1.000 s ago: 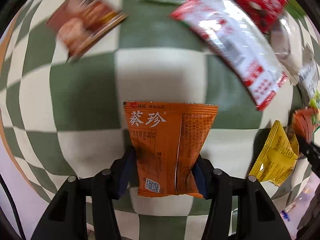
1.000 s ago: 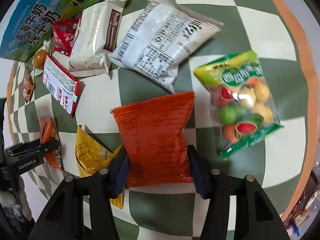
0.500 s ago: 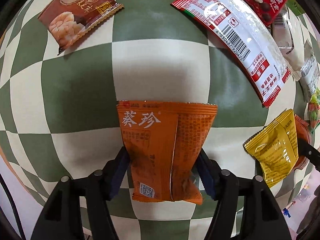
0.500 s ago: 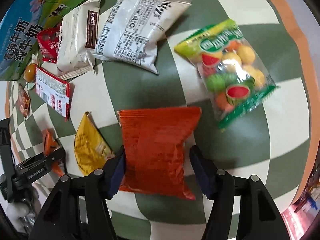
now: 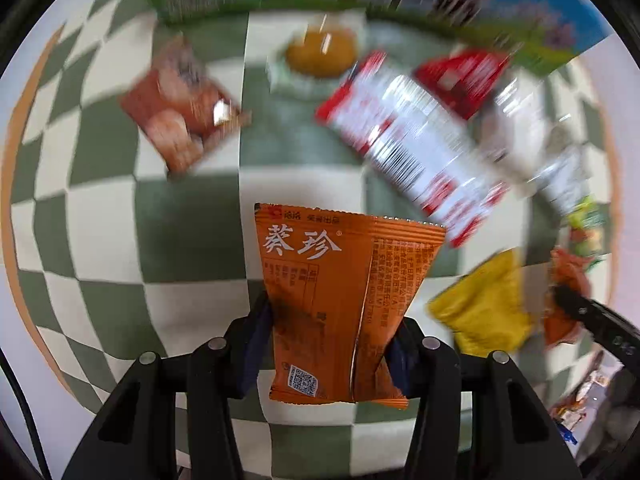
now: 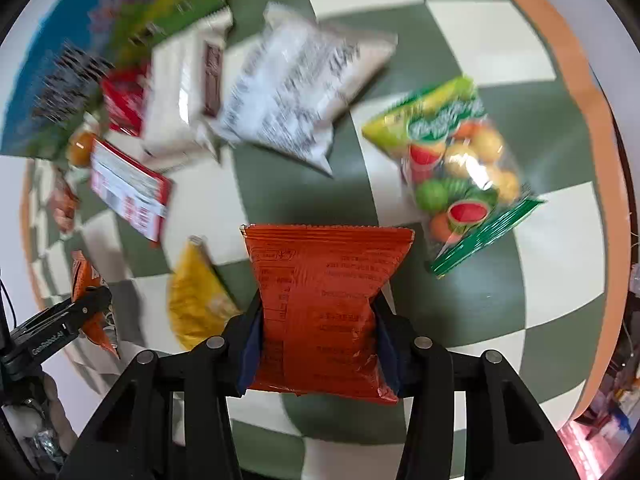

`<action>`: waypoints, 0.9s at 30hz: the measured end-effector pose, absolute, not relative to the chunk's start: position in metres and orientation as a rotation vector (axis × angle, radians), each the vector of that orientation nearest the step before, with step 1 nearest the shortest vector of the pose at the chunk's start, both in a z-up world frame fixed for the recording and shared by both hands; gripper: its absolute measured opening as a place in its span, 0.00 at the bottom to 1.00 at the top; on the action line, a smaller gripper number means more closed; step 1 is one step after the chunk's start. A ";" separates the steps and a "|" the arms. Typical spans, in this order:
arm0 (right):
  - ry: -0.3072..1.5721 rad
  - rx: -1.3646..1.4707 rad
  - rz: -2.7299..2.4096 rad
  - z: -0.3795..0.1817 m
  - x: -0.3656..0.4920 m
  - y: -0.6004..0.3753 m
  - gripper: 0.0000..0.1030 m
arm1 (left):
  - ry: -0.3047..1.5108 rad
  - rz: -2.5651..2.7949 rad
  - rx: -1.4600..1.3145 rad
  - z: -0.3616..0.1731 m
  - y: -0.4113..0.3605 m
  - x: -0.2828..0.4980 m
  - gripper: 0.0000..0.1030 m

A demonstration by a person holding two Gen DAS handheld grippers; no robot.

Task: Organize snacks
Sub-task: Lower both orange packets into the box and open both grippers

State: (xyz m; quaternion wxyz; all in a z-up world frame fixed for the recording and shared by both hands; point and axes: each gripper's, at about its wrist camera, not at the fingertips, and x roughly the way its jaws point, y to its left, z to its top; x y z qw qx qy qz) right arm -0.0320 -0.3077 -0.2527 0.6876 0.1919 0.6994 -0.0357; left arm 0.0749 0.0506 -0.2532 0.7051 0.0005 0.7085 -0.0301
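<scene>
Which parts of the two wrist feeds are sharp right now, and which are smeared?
Left wrist view: the orange packet in the left gripper is sharp; the checked cloth and snacks behind are smeared. Right wrist view: the red packet in the right gripper is crisp, the white bags blurred.
</scene>
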 end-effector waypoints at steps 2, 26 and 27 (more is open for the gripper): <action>1.520 0.455 -0.060 -0.230 -0.025 -0.310 0.50 | 1.534 -0.091 -0.017 -0.227 0.050 0.083 0.47; 1.165 0.270 0.131 -0.107 0.294 -0.235 0.50 | 1.489 0.039 0.152 -0.197 0.089 0.323 0.47; 1.174 0.262 0.125 -0.115 0.304 -0.235 0.50 | 1.500 0.048 0.162 -0.204 0.090 0.326 0.47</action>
